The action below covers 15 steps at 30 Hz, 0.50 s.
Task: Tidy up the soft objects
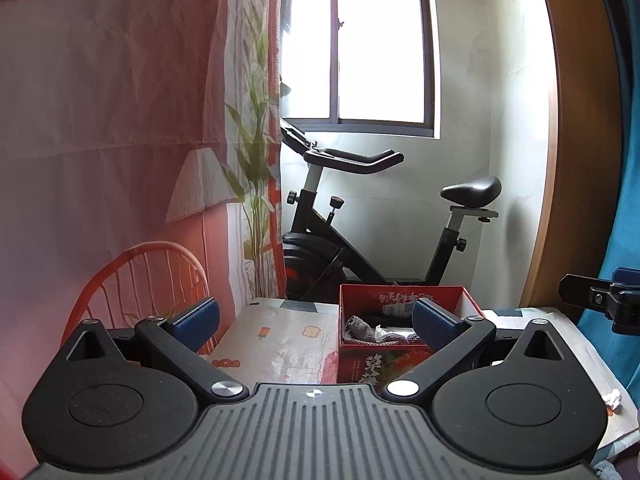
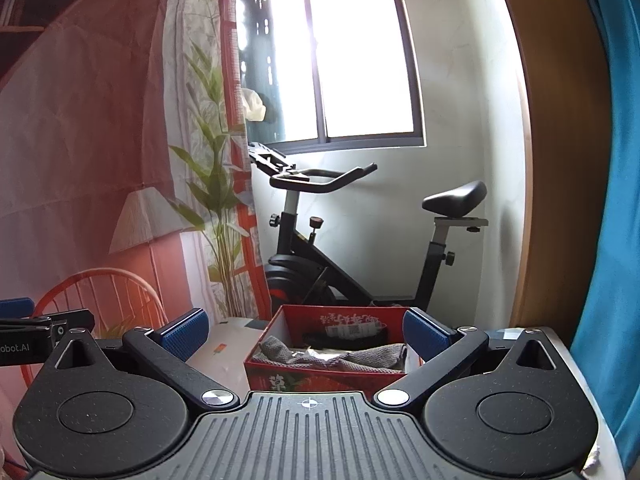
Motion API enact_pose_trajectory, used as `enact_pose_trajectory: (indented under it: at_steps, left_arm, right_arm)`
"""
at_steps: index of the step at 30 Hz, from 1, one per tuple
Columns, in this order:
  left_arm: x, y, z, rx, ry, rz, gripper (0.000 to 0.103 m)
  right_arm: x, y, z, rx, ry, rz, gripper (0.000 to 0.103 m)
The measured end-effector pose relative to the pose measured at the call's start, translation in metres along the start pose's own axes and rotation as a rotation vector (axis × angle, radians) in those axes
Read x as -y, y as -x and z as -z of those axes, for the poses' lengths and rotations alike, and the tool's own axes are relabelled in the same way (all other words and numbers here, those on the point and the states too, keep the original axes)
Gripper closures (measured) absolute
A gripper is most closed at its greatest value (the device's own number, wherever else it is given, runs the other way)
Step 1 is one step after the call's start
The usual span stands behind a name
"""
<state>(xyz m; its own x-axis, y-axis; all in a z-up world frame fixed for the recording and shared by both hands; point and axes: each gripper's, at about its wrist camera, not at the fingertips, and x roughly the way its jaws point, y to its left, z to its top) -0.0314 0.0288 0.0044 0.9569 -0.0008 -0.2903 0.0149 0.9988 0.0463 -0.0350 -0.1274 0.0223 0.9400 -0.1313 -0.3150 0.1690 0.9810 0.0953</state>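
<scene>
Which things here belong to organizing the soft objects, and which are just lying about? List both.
Belongs to the job:
red box
grey cloth inside it
left hand-held gripper, open
right hand-held gripper, open

Just lying about:
exercise bike
white scrap on the table

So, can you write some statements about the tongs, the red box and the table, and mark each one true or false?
1. Both the left tongs and the right tongs are open and hold nothing. True.
2. The red box is closed with a lid. False: it is open on top.
3. Grey cloth lies inside the box. True.
4. The box stands on the floor. False: it stands on the table.
5. An exercise bike stands behind the table under the window. True.
</scene>
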Motion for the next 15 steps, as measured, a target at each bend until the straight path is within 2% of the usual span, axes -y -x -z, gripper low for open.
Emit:
enact_pose_trajectory:
  at_steps: [15]
  left_arm:
    - [-0.0005, 0.0044, 0.0009, 0.013, 0.014, -0.004, 0.000]
  right_arm:
    - [0.0011, 0.0051, 0.0017, 0.022, -0.006, 0.015, 0.000]
